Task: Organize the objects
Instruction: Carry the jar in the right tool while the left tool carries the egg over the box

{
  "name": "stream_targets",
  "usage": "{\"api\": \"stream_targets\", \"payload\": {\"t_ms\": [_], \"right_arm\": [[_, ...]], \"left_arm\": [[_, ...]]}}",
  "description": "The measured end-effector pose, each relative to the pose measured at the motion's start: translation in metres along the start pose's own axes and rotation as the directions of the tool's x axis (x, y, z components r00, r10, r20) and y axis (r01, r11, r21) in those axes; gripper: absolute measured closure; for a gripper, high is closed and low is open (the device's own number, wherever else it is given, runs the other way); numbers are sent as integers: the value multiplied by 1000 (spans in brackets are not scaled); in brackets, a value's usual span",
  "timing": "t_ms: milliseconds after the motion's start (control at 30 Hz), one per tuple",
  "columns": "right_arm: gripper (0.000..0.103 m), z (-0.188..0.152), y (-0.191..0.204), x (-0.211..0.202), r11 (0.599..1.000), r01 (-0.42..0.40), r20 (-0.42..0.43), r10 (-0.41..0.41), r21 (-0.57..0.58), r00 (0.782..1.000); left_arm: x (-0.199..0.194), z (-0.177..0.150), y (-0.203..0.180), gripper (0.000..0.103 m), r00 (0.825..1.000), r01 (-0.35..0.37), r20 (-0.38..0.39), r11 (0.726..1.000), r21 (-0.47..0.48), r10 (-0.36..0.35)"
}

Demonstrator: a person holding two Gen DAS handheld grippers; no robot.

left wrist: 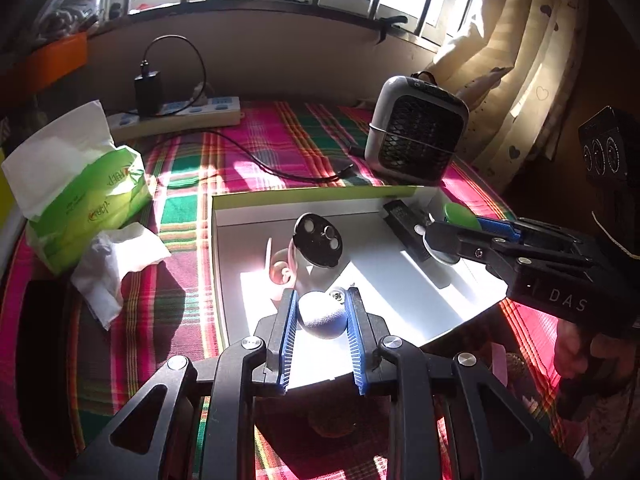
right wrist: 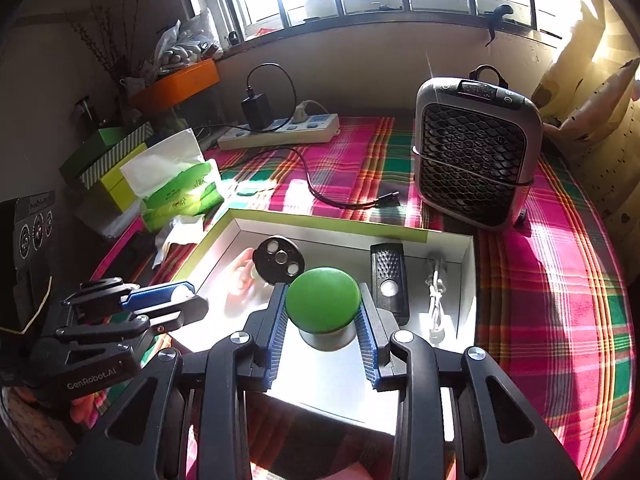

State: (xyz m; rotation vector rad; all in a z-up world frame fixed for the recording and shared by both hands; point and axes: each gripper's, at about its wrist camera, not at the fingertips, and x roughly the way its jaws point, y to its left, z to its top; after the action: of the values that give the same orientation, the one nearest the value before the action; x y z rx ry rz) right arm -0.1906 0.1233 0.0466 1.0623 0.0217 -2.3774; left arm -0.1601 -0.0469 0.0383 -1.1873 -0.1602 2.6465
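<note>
An open white box with a lime-green rim (left wrist: 304,193) (right wrist: 320,227) lies on the plaid cloth. My left gripper (left wrist: 321,294) hangs over its near side, shut on a small round grey fabric-covered ball (left wrist: 322,318). In the right wrist view my right gripper (right wrist: 321,287) is shut on a green-domed knob with a grey base (right wrist: 323,300), above the box's middle. Inside the box are a black disc with three round holes (left wrist: 318,246) (right wrist: 279,259), a pink object (left wrist: 280,272), a black rectangular device (right wrist: 387,276) and a white cable (right wrist: 435,300).
A green tissue pack (left wrist: 86,196) and a crumpled tissue (left wrist: 116,264) lie left of the box. Behind it are a power strip with a black charger (left wrist: 176,114), a loose black cable (left wrist: 280,168) and a grey fan heater (left wrist: 416,132). Curtains (left wrist: 520,80) hang at the right.
</note>
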Motion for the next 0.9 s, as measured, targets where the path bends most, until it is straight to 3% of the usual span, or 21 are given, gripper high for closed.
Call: {"api": "stream_targets", "payload": {"t_ms": [900], "right_arm": [[69, 26, -8, 69, 1000, -21, -117, 20, -6, 993]], "left_arm": [[32, 2, 11, 82, 998, -35, -50, 999, -17, 34]]}}
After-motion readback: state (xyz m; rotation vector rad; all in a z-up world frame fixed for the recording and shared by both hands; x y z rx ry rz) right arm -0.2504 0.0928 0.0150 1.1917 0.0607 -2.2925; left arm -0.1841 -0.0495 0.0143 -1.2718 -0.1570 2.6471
